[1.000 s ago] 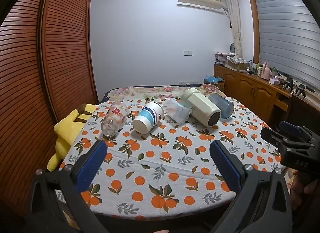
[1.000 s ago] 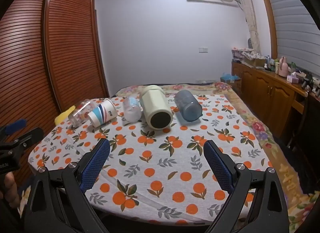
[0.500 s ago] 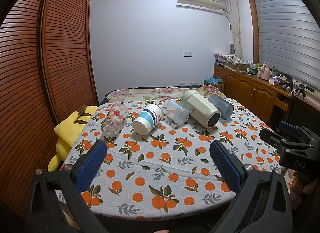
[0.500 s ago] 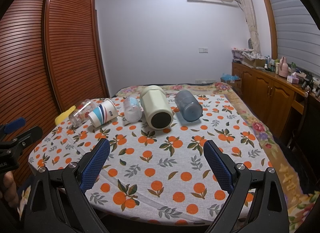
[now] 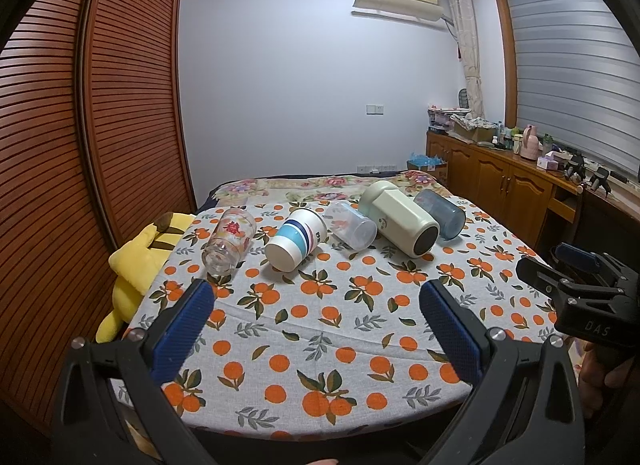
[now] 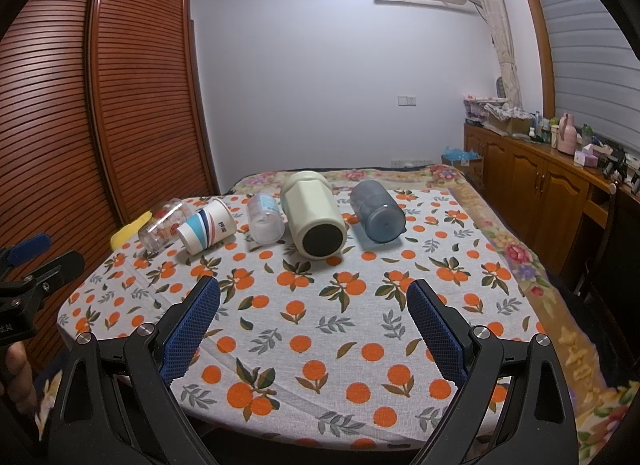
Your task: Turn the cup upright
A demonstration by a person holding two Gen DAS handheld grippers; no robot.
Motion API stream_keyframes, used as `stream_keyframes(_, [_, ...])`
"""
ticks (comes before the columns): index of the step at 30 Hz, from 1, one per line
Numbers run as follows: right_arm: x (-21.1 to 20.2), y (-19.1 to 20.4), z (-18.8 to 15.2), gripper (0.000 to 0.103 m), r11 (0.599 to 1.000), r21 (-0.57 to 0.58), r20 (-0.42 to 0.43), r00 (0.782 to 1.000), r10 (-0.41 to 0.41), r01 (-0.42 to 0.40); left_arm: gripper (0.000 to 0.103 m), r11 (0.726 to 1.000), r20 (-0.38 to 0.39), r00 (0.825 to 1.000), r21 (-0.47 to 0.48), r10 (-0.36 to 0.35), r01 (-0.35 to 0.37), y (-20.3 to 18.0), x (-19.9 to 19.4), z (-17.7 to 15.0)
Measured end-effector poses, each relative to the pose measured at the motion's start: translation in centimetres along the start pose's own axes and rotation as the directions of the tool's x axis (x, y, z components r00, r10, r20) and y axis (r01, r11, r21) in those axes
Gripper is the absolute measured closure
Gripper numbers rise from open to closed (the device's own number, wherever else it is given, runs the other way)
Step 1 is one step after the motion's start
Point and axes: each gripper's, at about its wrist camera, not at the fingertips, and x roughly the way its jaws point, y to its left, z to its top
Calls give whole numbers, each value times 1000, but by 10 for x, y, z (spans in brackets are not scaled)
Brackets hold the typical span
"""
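Several cups lie on their sides in a row on the orange-print cloth: a clear glass with red flowers (image 5: 230,240) (image 6: 166,224), a white paper cup with blue stripes (image 5: 295,239) (image 6: 208,231), a small clear plastic cup (image 5: 352,225) (image 6: 265,217), a large cream bottle (image 5: 398,218) (image 6: 314,219) and a blue-grey cup (image 5: 440,214) (image 6: 378,211). My left gripper (image 5: 316,299) is open and empty, near the table's front edge. My right gripper (image 6: 314,297) is open and empty, well short of the cups.
The table (image 5: 320,345) stands against a bed with a floral cover (image 6: 400,177). A yellow plush toy (image 5: 140,261) lies at the table's left. A slatted wooden wardrobe (image 5: 100,125) is on the left and a wooden sideboard (image 6: 540,185) with clutter on the right.
Both grippers have drawn back slightly, so the cups look a little farther away. Nothing on the table has moved.
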Motion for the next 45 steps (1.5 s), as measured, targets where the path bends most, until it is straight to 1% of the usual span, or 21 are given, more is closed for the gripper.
stream_keyframes(35, [-1,0,0,7,1000,-1,1,1000,0,0,0,1000,3,1000,1,-1,1,-2,-1,3])
stream_keyframes(45, [2,3,-1,7,1000,2,-4,1000,0,0,0,1000,-16,1000,-8,-9,9,0,1,1])
